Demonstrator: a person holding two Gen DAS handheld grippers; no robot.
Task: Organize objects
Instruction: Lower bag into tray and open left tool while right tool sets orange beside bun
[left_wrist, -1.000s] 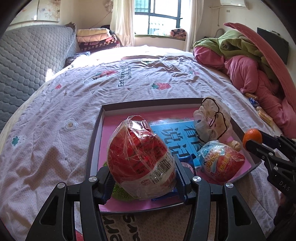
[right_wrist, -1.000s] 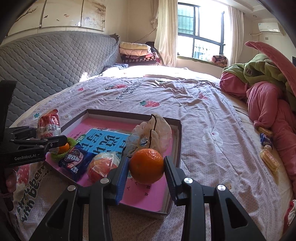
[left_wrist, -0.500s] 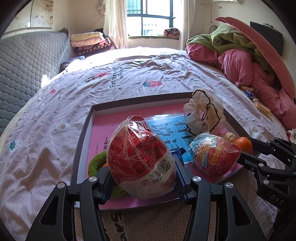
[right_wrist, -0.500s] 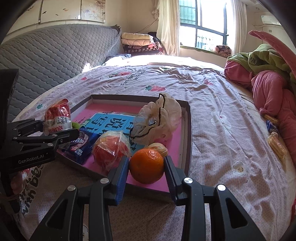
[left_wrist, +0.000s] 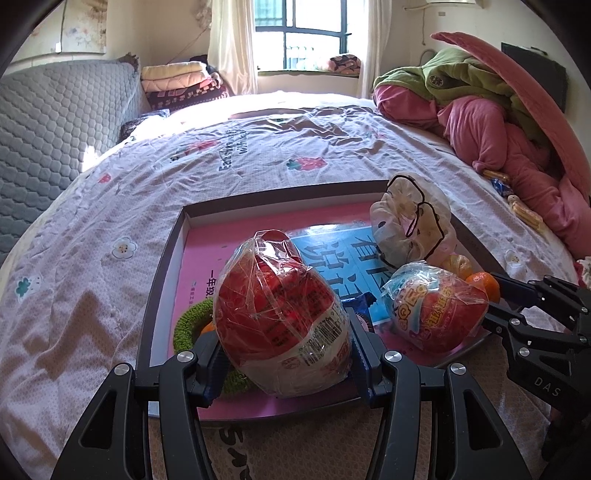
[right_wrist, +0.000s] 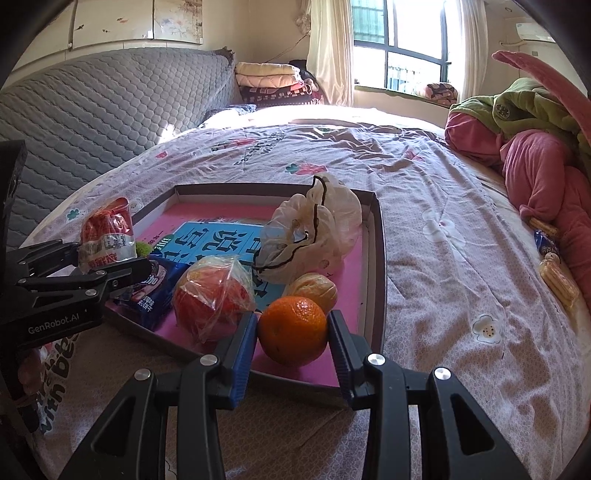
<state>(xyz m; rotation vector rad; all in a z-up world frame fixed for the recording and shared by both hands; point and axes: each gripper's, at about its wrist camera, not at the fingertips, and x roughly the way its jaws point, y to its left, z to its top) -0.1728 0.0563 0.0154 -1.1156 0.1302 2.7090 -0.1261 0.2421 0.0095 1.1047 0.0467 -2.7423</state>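
Gripping a red snack bag (left_wrist: 282, 317) wrapped in clear film, the left gripper (left_wrist: 284, 343) has both jaws pressed against the bag's sides above the near edge of the tray (left_wrist: 162, 273). The right gripper (right_wrist: 291, 328) is clamped on an orange (right_wrist: 293, 329), held just over the tray's near right corner.

The tray is a shallow box with dark walls and a pink floor, resting on the bedsheet (right_wrist: 424, 206).

Contents of the tray:
- A blue book (left_wrist: 343, 254) lies flat at the centre.
- A crumpled plastic bag (right_wrist: 314, 229) with a dark drawstring sits toward the far right edge, partly covering the book.
- A second wrapped red snack (right_wrist: 212, 295) lies at the near edge, directly left of the orange and touching the right gripper's left finger.
- A peeled citrus fruit (right_wrist: 314, 288) lies immediately behind the orange.
- A dark blue biscuit packet (right_wrist: 155, 288) lies near the near left corner, partly under the left gripper.
- A green knitted ring (left_wrist: 192, 317) lies at the near left edge, behind the left gripper's finger.

Outside the tray, pink bedding (right_wrist: 535, 173) and small wrapped snacks (right_wrist: 554, 273) occupy the right edge of the bed. Folded blankets (right_wrist: 273, 79) are stacked at the far end.
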